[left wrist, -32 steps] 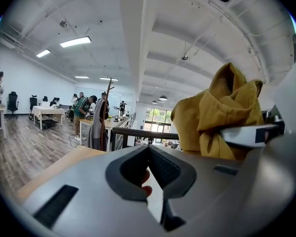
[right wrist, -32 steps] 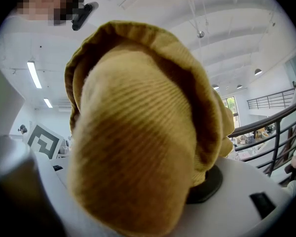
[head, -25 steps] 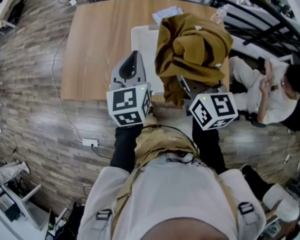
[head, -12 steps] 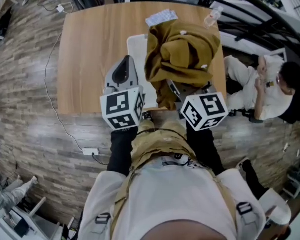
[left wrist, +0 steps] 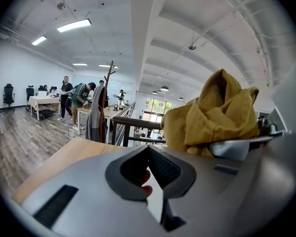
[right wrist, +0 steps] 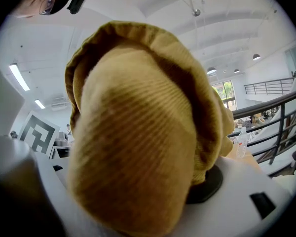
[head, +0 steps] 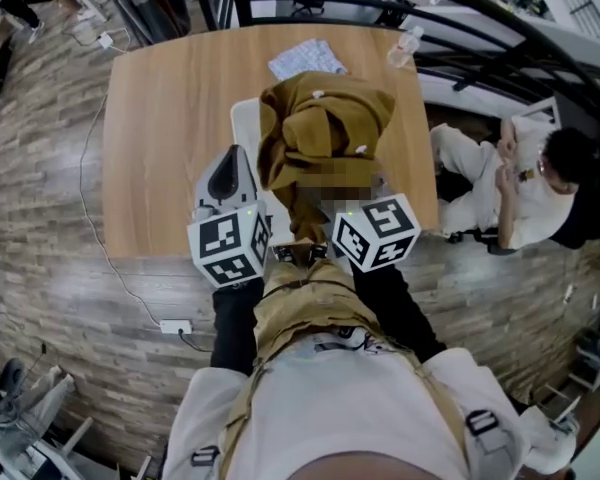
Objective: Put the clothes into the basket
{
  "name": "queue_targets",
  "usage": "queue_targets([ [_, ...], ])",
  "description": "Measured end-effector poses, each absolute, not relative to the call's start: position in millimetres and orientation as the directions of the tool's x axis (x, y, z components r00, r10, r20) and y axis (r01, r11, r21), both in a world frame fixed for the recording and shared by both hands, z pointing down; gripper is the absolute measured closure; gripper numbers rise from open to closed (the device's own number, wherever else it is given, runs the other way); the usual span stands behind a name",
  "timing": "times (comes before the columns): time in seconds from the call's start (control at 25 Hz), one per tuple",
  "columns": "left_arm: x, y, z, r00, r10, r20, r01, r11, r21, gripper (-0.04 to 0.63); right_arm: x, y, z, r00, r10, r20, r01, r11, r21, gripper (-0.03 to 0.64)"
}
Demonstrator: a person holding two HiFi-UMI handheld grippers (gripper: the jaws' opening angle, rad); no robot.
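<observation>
Two grippers at the wooden table [head: 165, 118]: my right gripper [head: 365, 208] clamps the mustard garment [head: 320, 133], which hides most of the white basket [head: 242, 128]; my left gripper [head: 233, 160], beside it, is closed and empty.

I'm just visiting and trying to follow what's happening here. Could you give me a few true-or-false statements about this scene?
1. The right gripper holds a mustard garment. True.
2. The left gripper grips the garment too. False: its jaws are together on nothing, beside it.
3. A bottle stands at the table's far corner. True.
4. The table is glass. False: it is wood.
</observation>
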State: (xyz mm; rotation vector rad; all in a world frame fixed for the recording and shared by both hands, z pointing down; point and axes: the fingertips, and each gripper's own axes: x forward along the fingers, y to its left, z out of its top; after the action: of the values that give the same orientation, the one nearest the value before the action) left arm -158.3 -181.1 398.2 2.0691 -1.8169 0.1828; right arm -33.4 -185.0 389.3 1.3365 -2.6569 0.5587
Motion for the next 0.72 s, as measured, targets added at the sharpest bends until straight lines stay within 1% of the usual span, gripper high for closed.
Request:
queue_targets([
  [0.32, -162, -186, 437, 0.142, -0.899, 0.415, -0.976, -0.057, 0.209, 0.594, -52, -193, 445, -0.616, -0.697, 0.368, -0.787, 0.532, -0.312, 0.261],
  [0.72, -172, -187, 499, 0.116, -0.822, 0.557, -0.982, -0.011, 0.187, 0.594, -71, -204, 520, -0.6, -0.611, 0.517, -0.799, 0.496, -0.341, 0.261],
])
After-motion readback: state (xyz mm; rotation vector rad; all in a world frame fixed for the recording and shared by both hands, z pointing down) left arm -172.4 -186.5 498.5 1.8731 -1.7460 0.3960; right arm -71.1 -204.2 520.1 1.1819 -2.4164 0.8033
